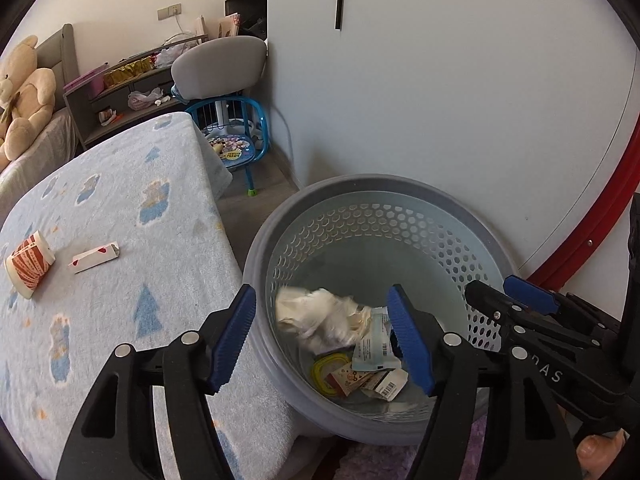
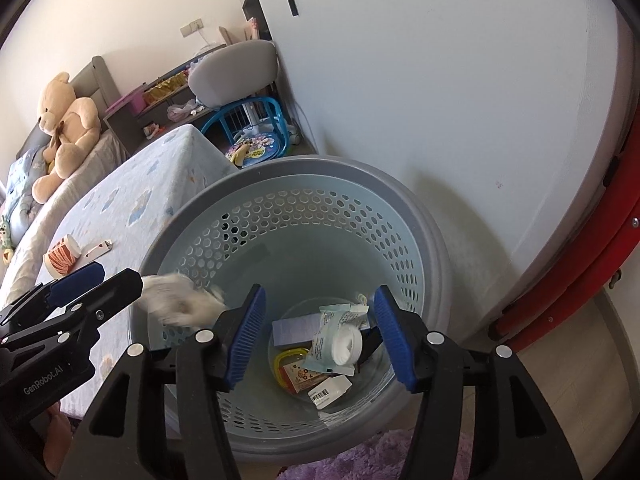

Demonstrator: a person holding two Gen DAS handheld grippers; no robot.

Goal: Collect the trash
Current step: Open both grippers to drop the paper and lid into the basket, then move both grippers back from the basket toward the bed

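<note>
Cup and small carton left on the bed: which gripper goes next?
Left, probably. The left gripper is open, empty and nearer the bed, where the cup and carton lie; the right gripper sits over the bin.

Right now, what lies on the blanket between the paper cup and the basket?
In the left wrist view, only a small carton with red hearts lies between the paper cup and the basket; the rest of the blanket is bare.
</note>
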